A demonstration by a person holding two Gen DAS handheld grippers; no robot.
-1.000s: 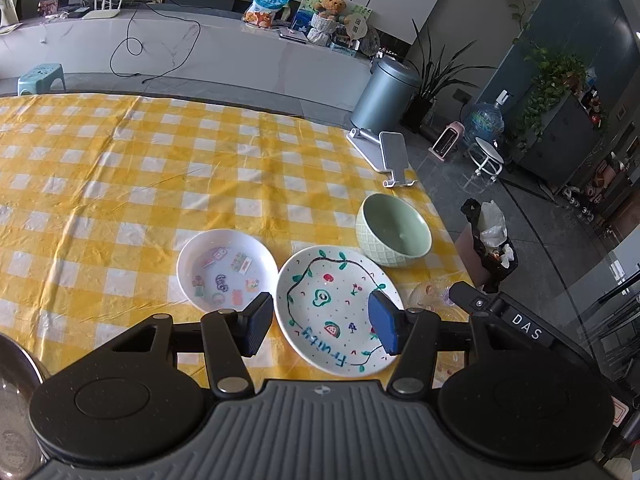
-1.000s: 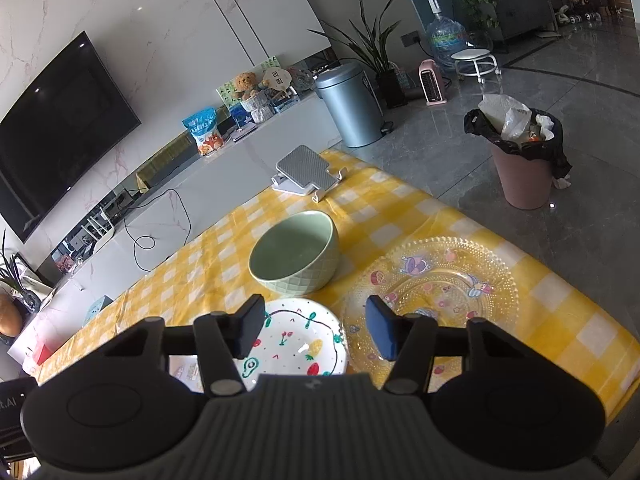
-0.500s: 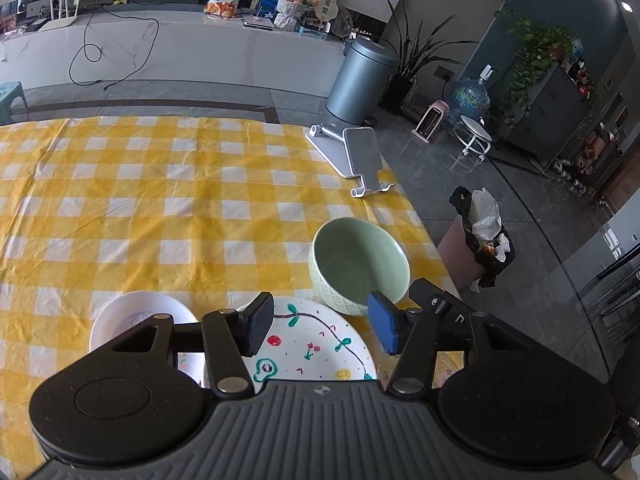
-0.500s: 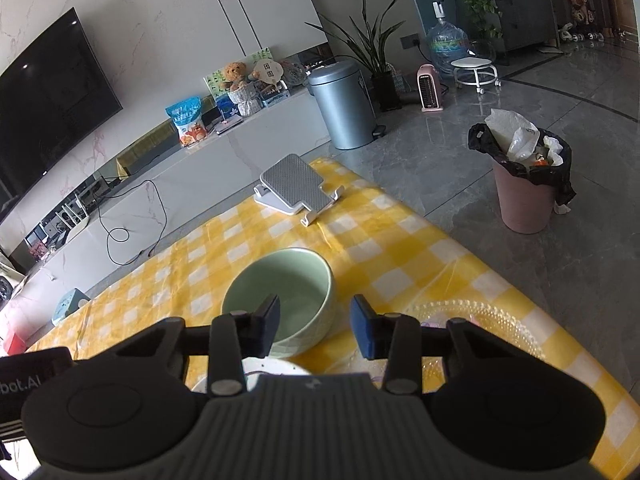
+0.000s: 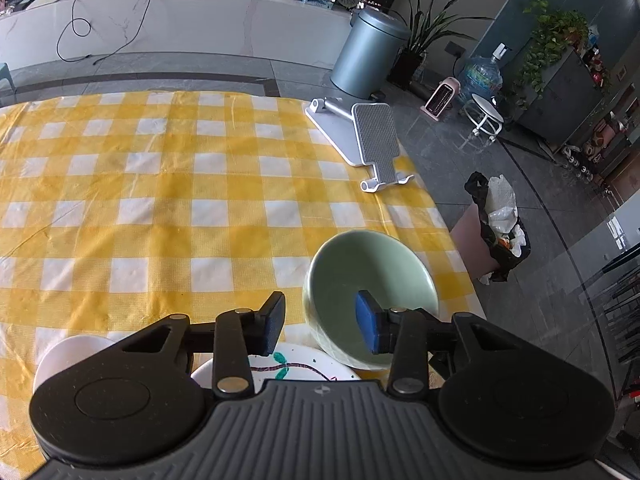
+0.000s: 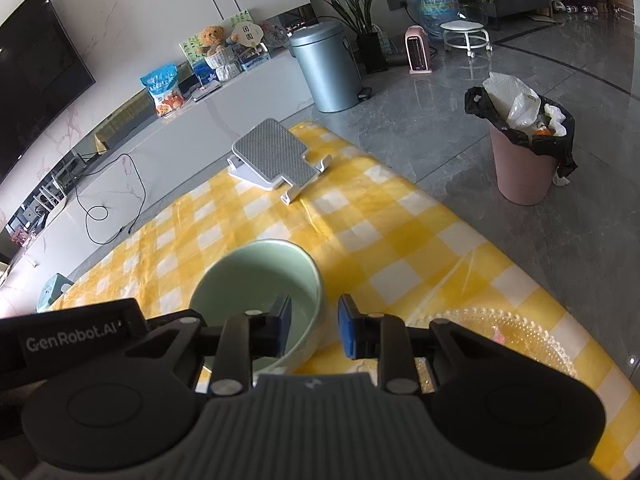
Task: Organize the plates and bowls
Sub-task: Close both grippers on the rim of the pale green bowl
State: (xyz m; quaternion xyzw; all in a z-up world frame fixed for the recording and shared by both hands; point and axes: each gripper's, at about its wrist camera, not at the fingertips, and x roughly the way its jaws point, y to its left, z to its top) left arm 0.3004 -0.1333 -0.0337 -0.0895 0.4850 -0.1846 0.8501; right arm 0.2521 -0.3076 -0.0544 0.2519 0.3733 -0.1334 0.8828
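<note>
A yellow-and-white checked tablecloth (image 5: 160,208), woven and faintly creased, covered the table. At its near left edge in the left wrist view sat a small white bowl (image 5: 68,356), smooth and round, mostly hidden behind the tool. Just right of it lay a flat white plate (image 5: 304,364) with hand-painted vines, only its far rim showing. Touching or nearly touching that rim stood the pale green bowl (image 5: 368,276), glossy, deep and round. The left gripper (image 5: 320,322) pointed steeply down at the bowl's left rim, one black pad outside the wall and the blue pad over the hollow; its jaws had just been closing, yet a gap remained and neither pad pressed the ceramic. In the right wrist view the right gripper (image 6: 314,330) straddled the green bowl's (image 6: 256,280) right rim likewise, jaws just narrowed but not yet pinching. Right of it lay a clear glass plate (image 6: 516,340) with a beaded, pebbled edge. Far across the cloth lay a grey folding stand (image 5: 360,140) with a dimpled face.
</note>
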